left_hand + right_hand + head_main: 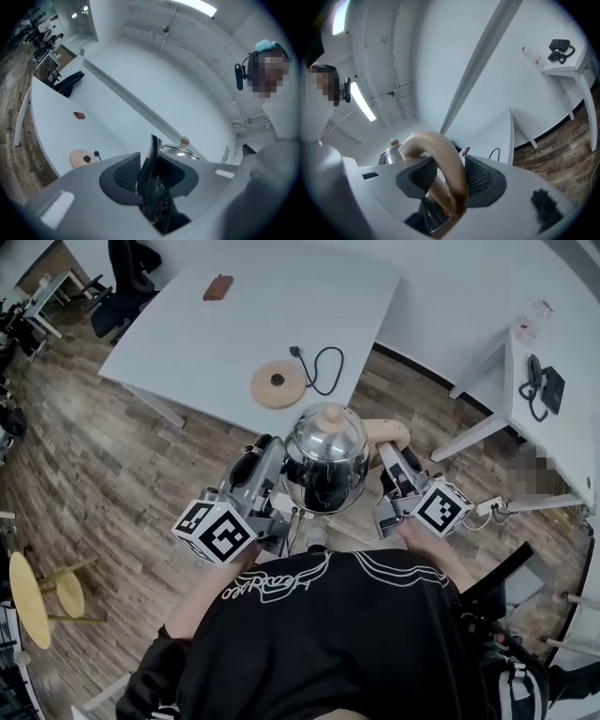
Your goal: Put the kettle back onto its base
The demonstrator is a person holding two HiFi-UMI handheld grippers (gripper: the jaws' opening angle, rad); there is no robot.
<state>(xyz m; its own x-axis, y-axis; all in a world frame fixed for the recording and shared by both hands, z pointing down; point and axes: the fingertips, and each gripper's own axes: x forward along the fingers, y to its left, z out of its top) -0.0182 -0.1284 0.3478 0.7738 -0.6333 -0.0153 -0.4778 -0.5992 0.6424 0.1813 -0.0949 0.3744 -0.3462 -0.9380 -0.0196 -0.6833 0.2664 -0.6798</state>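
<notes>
Head view: the kettle (325, 463) hangs in the air between the two tools, short of the white table (202, 343). The left gripper (271, 453) is at its 9 o'clock side and the right gripper (387, 458) at its 3 o'clock side, so its spout-to-handle line runs across. The round base (278, 384) lies on the table at about 11 o'clock from the kettle, with its cord (323, 367) trailing toward 2 o'clock. It is somewhat nearer the left tool, so the carry likely goes forward and a little left.

Left gripper view: the left gripper (149, 174) is clamped on a thin dark upright piece, apparently the spout (152, 152). The lid knob (185, 140) shows just past it, and the base (81, 158) sits at 9 o'clock.

Right gripper view: the right gripper (446, 180) is clamped on the pale curved handle (433, 150). The base is not visible here.
</notes>
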